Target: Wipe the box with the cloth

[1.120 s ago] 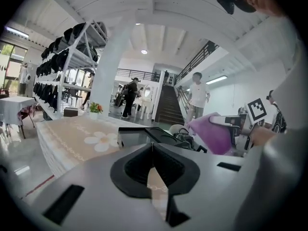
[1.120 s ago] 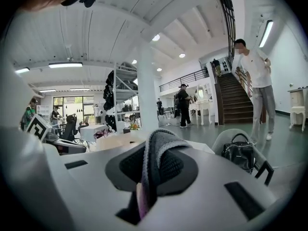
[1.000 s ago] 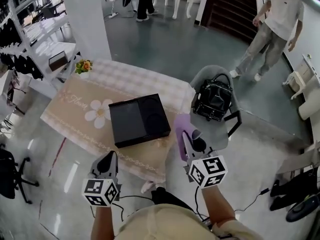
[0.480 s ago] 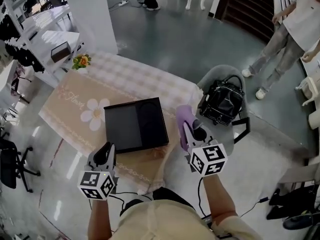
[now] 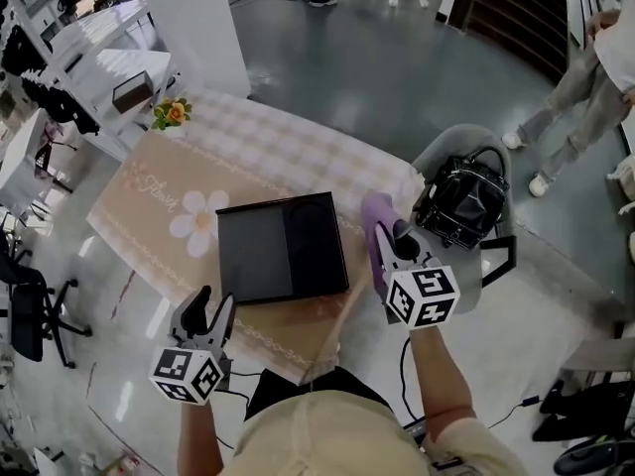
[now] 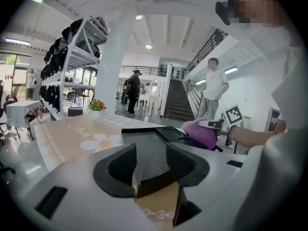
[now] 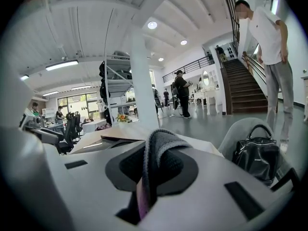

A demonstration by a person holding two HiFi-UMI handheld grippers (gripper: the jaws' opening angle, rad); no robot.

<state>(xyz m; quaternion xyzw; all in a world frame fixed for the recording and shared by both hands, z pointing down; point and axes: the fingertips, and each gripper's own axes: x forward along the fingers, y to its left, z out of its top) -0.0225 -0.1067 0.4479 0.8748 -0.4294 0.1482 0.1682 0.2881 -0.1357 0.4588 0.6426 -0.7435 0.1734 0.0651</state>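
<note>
While right gripper (image 5: 386, 242) stays clear of box, its jaws clamp purple cloth (image 5: 373, 214), just beside right edge of flat black box (image 5: 283, 248). Box lies on beige daisy-print tablecloth-covered table (image 5: 149, 201), toward near right corner; bare tabletop open left of it and behind it. Left gripper (image 5: 211, 303) off table's near edge, just short of box's near left corner, jaws just been opening, apart, nothing between them. Grey chair (image 5: 444, 145) at table's right edge holds upright black handbag (image 5: 466, 201).

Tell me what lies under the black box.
The black box rests on a beige flower-print runner; the patch directly beneath it is covered.
</note>
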